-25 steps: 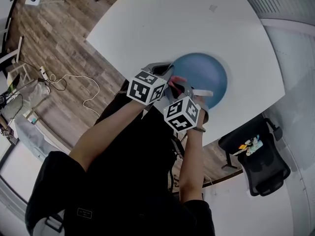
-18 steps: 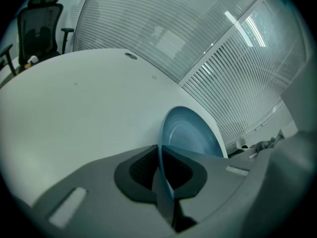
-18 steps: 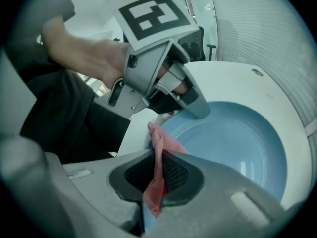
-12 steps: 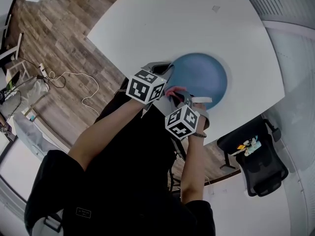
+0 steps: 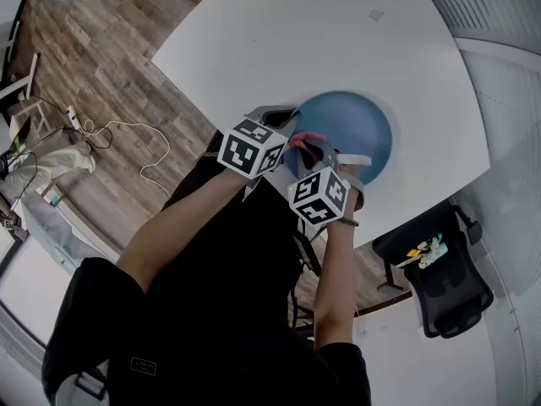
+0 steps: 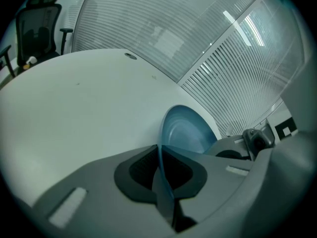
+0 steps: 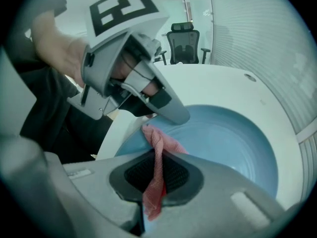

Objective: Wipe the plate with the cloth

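Left hand-held gripper (image 6: pixel 162 175): jaws nearly together, clamped on rim of blue plate (image 6: pixel 187 132). Right hand-held gripper (image 7: pixel 157 177): pinched on pink cloth (image 7: pixel 163 142), whose bunched end lies against the plate's inner face. Plate sits at near edge of white counter (image 6: pixel 74 113).

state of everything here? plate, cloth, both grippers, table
plate: blue, at the table's near edge, rim pinched by the left gripper
cloth: pink, bunched, pinched in the right gripper, its end touching the plate near the rim
left gripper: shut on the plate's rim
right gripper: shut on the cloth, over the plate
table: white, only the plate shows on it
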The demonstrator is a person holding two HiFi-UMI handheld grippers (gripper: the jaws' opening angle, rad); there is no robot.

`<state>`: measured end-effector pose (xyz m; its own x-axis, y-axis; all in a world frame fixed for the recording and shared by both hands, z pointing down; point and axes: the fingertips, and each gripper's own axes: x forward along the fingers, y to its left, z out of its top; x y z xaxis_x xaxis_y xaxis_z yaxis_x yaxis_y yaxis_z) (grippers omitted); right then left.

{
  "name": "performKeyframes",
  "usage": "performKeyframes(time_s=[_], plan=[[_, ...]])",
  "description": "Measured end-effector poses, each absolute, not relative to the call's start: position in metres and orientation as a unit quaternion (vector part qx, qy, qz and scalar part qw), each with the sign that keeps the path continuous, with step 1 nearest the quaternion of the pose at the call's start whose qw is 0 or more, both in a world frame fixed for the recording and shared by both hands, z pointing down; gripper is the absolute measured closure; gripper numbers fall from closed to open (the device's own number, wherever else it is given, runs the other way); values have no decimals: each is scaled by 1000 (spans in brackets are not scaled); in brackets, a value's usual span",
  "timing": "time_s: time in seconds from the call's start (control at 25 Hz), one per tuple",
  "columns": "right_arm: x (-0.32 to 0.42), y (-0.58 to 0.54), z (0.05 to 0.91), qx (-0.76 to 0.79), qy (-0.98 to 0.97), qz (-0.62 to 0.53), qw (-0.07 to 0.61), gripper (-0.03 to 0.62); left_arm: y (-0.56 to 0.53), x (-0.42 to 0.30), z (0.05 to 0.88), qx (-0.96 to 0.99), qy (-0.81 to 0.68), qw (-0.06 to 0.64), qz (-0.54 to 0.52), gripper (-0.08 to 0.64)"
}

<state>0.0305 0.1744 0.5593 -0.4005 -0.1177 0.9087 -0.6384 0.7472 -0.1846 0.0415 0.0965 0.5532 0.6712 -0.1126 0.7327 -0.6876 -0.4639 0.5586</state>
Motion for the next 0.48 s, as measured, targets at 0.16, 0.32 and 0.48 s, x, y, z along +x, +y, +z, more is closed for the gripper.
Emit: performKeyframes(time_s=[0.16,0.32,0.48], plan=[[34,149,559,253,-793,259,490,568,97,38,553,796,-249,451,319,545],[37,120,559,264,-793,255,487,568,94,37,553,796,-251,450,318,545],[48,92,561,295,-786,243,486,568,92,35,553,796,-253,449,318,546]])
